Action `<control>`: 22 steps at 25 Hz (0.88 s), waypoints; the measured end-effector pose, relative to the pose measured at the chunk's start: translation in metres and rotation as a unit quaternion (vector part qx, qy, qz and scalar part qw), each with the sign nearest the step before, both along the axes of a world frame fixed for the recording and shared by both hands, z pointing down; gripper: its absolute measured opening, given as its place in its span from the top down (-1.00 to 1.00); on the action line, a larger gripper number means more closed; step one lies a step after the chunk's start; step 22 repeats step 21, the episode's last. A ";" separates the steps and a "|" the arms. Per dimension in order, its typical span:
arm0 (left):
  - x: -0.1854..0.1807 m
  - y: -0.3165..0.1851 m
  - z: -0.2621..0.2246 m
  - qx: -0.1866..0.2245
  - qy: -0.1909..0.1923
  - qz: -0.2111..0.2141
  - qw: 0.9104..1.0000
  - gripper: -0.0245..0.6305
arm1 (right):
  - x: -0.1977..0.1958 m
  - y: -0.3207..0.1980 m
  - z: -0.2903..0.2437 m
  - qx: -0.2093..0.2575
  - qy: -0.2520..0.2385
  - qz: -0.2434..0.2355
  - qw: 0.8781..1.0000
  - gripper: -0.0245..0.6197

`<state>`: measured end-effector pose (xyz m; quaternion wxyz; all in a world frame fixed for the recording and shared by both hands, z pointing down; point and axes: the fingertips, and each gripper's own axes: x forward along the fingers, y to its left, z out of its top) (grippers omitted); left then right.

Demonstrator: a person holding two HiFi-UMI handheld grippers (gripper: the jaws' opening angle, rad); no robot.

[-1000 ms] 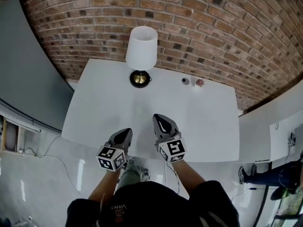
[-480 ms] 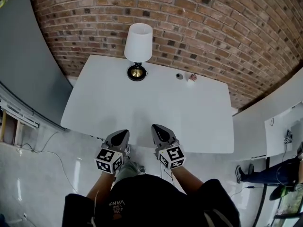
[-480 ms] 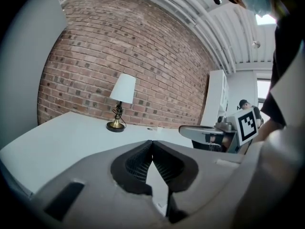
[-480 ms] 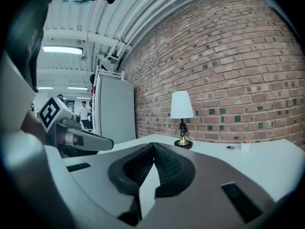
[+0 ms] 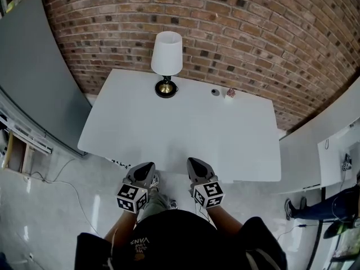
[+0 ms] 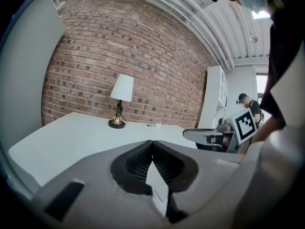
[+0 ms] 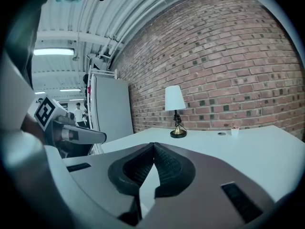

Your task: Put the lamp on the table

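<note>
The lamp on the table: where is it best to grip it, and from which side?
Probably the thin dark stem between the shade and the round base, coming from the person's side. The lamp stands upright close to the brick wall, so the back is blocked. The shade and the base look too wide for the jaws.

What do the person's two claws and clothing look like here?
Left claw and right claw are grey, tapering shells with black ribbed pads; each carries a white cube with black square markers. The person wears a black top.
</note>
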<state>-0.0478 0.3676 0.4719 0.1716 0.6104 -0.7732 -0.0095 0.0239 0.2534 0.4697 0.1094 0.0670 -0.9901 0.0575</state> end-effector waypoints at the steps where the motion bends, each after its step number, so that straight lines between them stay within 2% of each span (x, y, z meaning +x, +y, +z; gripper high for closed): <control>1: 0.001 0.001 0.000 -0.001 0.000 0.002 1.000 0.92 | 0.002 0.001 0.003 -0.001 0.003 0.002 1.000 0.93; 11: 0.001 0.011 0.002 -0.006 -0.003 -0.009 1.000 0.92 | 0.003 0.006 0.007 -0.004 0.014 0.007 1.000 0.93; 22: 0.005 0.004 0.007 -0.009 0.004 -0.001 1.000 0.92 | 0.001 0.001 0.007 -0.009 0.011 0.011 1.000 0.93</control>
